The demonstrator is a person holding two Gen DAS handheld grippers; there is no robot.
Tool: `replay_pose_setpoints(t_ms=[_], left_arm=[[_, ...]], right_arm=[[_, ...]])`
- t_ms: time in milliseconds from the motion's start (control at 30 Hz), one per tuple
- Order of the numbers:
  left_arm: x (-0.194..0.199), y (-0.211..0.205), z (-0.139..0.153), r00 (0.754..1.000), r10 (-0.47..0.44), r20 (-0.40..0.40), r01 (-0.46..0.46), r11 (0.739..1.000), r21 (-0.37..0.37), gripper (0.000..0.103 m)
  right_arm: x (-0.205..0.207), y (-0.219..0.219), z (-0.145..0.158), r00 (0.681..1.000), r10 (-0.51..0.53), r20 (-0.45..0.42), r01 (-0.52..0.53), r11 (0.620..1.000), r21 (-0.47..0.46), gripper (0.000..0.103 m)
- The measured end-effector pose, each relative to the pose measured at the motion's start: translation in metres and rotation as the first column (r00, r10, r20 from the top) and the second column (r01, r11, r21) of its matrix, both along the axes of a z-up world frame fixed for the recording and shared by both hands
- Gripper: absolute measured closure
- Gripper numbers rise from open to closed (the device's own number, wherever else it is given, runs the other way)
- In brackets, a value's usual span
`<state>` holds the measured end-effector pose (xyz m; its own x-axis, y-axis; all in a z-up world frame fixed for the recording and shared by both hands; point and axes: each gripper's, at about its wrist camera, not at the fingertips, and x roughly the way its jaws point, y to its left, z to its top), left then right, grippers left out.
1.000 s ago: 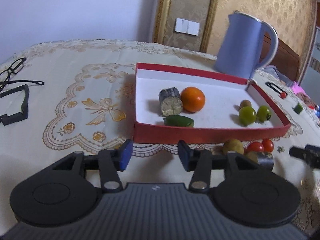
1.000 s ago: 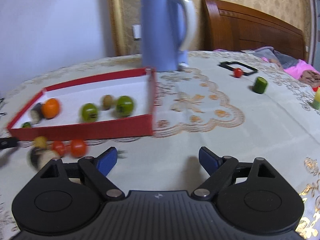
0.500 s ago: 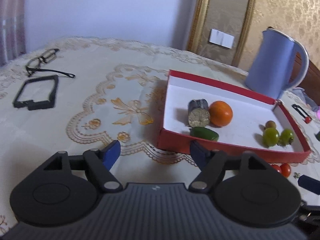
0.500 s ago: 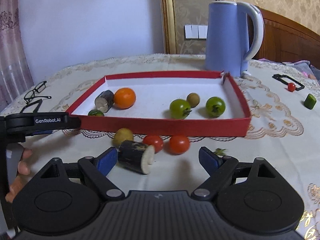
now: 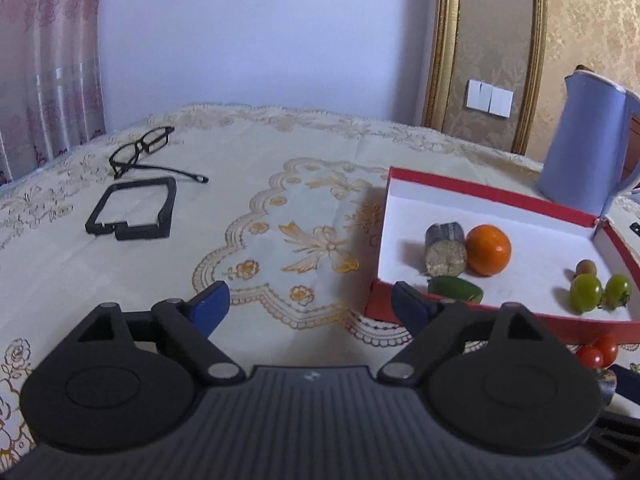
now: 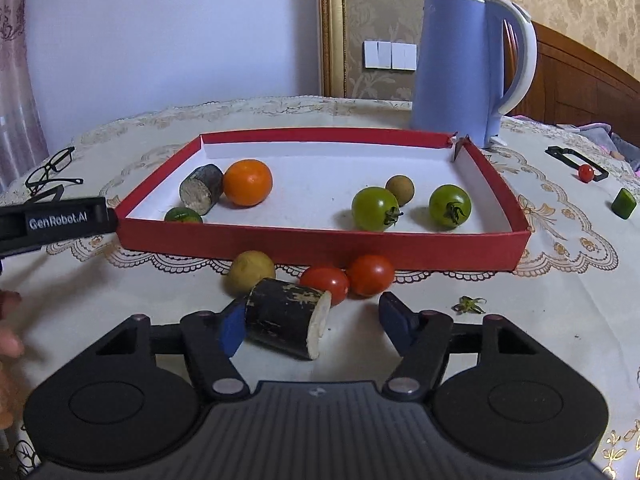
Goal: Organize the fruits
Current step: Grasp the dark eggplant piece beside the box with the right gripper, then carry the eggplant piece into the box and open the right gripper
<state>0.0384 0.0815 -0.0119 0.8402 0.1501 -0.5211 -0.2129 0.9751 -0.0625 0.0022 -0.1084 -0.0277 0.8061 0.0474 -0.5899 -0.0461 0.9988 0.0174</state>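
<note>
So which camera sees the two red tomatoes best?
The right wrist view: both red tomatoes lie whole and sharp just outside the red box. The left wrist view shows them only small at its right edge, partly hidden behind the gripper.

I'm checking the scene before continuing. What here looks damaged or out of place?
The shallow red cardboard tray has a split far right corner, its walls gaping apart. A loose green tomato stem lies on the cream embroidered tablecloth, and a stray small red tomato sits inside a black plastic frame far from the tray.

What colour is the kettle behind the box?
The kettle is light blue, clearest in the right wrist view.
</note>
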Motion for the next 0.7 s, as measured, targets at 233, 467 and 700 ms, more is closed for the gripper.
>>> replay_pose_setpoints(t_ms=[233, 467, 700], left_arm=[[0.004, 0.003, -0.005, 0.999, 0.021, -0.027, -0.022, 1.0, -0.007, 0.015], [0.007, 0.003, -0.008, 0.999, 0.03, -0.042, -0.03, 1.0, 0.003, 0.013], [0.009, 0.002, -0.011, 0.998, 0.045, -0.051, -0.044, 0.999, 0.022, 0.01]], right_arm=[[-0.003, 0.005, 0.0, 1.0, 0.02, 0.012, -0.019, 1.0, -0.009, 0.062], [-0.012, 0.0, 0.007, 0.999, 0.047, 0.028, -0.047, 0.999, -0.005, 0.062], [-0.023, -0.014, 0.036, 0.991, 0.049, 0.122, -0.048, 0.999, -0.017, 0.062]])
